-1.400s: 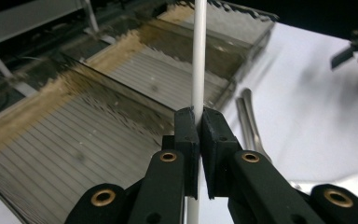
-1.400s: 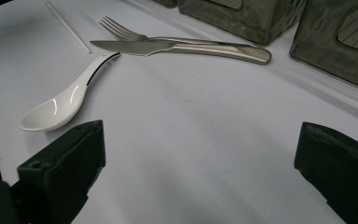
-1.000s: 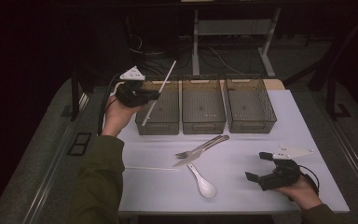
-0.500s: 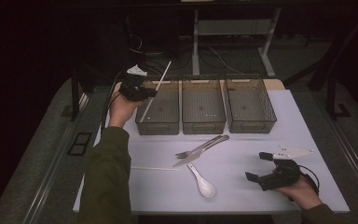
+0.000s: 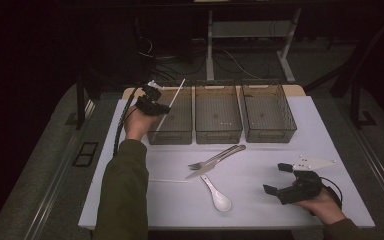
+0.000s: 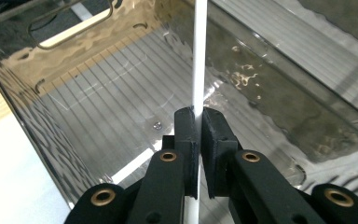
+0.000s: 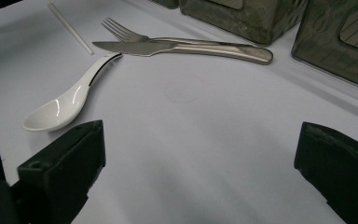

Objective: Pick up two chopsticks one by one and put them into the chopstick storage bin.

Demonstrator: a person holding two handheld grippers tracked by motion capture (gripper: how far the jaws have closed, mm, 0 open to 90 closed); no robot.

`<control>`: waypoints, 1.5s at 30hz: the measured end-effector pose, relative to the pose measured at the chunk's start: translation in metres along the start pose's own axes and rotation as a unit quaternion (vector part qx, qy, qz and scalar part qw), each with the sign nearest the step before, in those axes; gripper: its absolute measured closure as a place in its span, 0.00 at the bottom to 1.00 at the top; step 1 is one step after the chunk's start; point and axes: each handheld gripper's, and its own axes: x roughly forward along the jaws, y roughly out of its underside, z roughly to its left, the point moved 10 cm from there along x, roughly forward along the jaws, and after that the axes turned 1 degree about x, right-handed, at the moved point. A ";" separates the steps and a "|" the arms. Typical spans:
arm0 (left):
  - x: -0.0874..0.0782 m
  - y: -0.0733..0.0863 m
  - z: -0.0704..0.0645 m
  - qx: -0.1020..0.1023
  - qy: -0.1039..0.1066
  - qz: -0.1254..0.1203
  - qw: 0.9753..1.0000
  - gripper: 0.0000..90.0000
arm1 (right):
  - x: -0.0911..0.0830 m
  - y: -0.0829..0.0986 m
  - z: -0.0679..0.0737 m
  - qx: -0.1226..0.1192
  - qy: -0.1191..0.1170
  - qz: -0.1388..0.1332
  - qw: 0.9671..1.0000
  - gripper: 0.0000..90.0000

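White stick [image 6: 198,60], clamped in left claw [image 6: 199,122], has moved over the leftmost bin [image 5: 172,116].

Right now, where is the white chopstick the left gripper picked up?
In the high view the white chopstick is clamped in the left gripper, slanting over the leftmost bin at the table's far left.

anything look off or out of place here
Nothing damaged or spilled. The white stick is clamped in the left hand-held gripper above the left bin, not yet released. A second white stick lies loose on the table, apart from the fork, knife and spoon.
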 end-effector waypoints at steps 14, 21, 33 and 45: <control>0.018 0.005 0.001 -0.033 -0.013 0.016 0.999 0.90 | -0.001 0.000 0.000 -0.001 -0.001 -0.002 1.000 0.02; 0.011 -0.001 -0.002 -0.015 -0.012 0.002 1.000 0.79 | -0.001 0.000 0.000 -0.001 -0.001 -0.003 1.000 0.02; -0.032 -0.012 -0.041 0.052 0.058 -0.048 0.996 0.52 | -0.001 0.000 -0.001 -0.002 0.002 -0.002 1.000 0.02; -0.070 0.013 -0.101 0.100 0.132 -0.081 0.983 0.40 | -0.001 -0.001 0.000 -0.001 0.001 -0.003 1.000 0.02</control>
